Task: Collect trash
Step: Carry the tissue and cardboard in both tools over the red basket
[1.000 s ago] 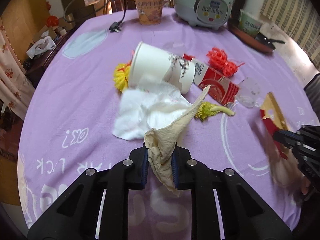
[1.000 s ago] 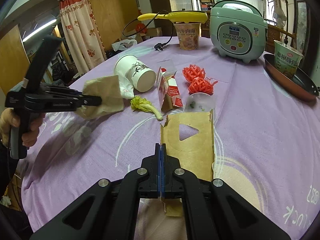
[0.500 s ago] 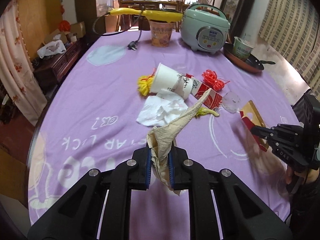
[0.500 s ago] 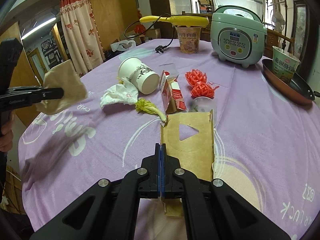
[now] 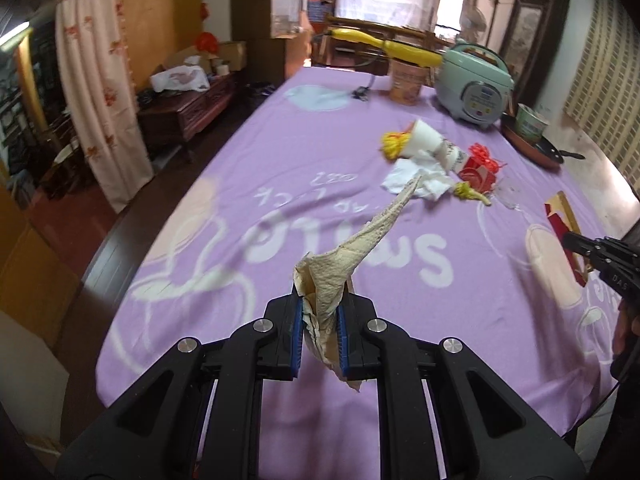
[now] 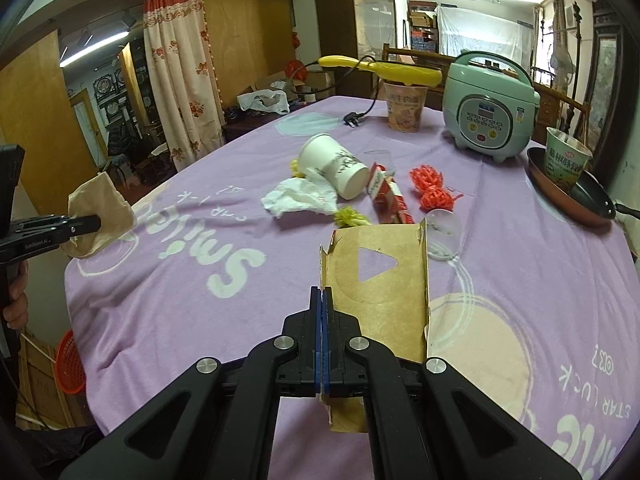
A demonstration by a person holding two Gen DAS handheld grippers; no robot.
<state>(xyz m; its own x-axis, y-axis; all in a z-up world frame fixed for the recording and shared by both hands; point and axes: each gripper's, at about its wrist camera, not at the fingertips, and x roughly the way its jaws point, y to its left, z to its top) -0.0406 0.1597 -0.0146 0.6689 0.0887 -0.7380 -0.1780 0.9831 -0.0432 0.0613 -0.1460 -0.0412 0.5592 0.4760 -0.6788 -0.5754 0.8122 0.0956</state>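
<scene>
**Both grippers loaded, held above the table**

My left gripper (image 5: 319, 330) pinches a crumpled beige napkin (image 5: 352, 248); my right gripper (image 6: 322, 320) is clamped tight on a cardboard piece (image 6: 380, 276) (edge-on). Remaining trash sits beyond, before the rice cooker (image 6: 490, 118).

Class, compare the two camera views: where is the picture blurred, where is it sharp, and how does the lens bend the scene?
Left wrist view: motion-smeared table litter and room, while the beige paper napkin in the left gripper stays crisp. Right wrist view: sharp throughout, with bright ceiling lights. Both views: fisheye curving, dark corners.
</scene>
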